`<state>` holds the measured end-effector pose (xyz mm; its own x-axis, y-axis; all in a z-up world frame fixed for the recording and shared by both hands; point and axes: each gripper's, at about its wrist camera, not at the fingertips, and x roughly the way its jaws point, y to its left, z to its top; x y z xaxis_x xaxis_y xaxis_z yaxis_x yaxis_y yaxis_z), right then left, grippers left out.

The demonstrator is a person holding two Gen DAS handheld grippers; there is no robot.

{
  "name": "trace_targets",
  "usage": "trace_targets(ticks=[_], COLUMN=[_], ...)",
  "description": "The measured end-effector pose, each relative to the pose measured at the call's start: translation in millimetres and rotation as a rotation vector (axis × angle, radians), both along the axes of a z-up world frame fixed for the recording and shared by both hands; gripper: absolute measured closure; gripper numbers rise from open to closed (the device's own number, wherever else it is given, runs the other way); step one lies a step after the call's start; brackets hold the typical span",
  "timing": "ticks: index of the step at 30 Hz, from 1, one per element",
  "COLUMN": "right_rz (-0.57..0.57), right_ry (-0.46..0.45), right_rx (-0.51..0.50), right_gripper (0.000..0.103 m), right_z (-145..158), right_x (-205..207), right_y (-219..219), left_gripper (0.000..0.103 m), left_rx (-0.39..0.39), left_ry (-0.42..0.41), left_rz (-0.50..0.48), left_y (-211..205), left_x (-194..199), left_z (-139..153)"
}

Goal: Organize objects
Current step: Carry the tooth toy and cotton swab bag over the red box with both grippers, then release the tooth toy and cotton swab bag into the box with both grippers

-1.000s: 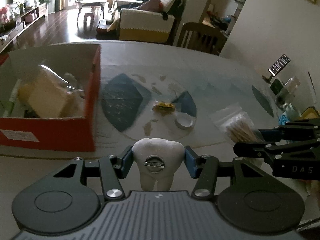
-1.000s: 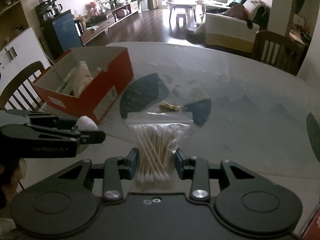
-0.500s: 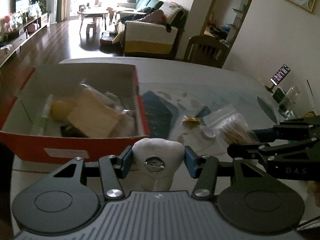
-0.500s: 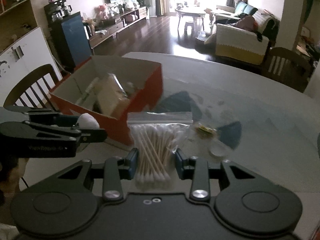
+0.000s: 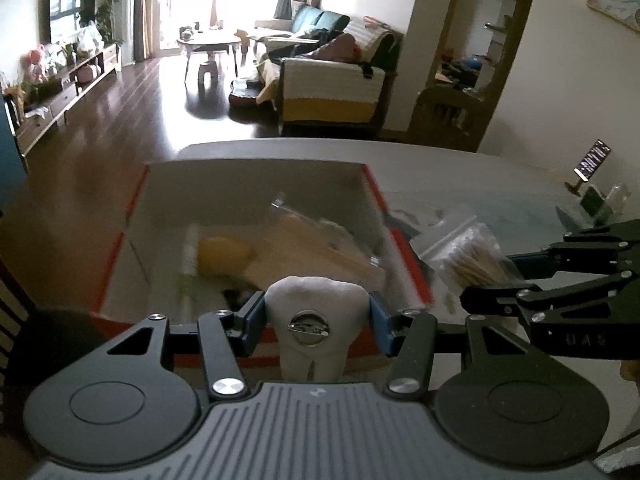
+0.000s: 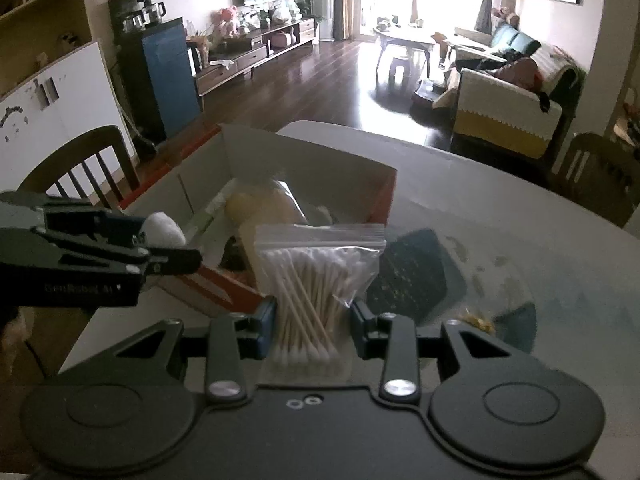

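My left gripper point(image 5: 317, 322) is shut on a white tooth-shaped plush point(image 5: 316, 320) with a metal ring on its front, held at the near rim of the red cardboard box point(image 5: 120, 240). The box holds a tan packet point(image 5: 320, 252), a yellow item point(image 5: 224, 256) and other small things. My right gripper point(image 6: 314, 326) is shut on a clear zip bag of cotton swabs point(image 6: 316, 280), held just right of the box's near corner point(image 6: 224, 284). Each gripper shows in the other's view: the right gripper point(image 5: 560, 292) with its bag point(image 5: 468, 252), and the left gripper point(image 6: 92, 256) with the plush point(image 6: 164, 230).
The box stands on a grey table point(image 6: 520, 232) with dark blue patterned patches point(image 6: 416, 276) and a small yellow wrapper point(image 6: 476, 320). A phone on a stand point(image 5: 592, 160) is at the far right. Wooden chairs point(image 6: 76, 168) flank the table.
Both grippers have swung left toward the box with their loads. The box has grown large and now sits straight ahead of the left gripper.
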<state>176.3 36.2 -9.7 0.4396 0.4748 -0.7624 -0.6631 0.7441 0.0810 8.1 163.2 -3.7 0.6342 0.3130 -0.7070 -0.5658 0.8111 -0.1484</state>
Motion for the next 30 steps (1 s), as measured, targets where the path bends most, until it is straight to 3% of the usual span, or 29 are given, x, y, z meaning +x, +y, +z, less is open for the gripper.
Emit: trace_targets(ticks=[11,30], right_rz=[0.053,0.132], right_ry=[-0.046,-0.036], right_rx=[-0.053,-0.17], right_gripper=[0.067,0.066], right_z=[-9.5,-54.1], right_x=[21.2,46.7], right_y=[52.3,114.8], left_gripper=[0.05,0.05], left_rx=[0.103,0.071], left_ry=[0.09,0.304], left_rz=[0.004,-0.014], left_y=[57.1,112.6], left_x=[14.1,54.6], left_z=[-6.4,-69.7])
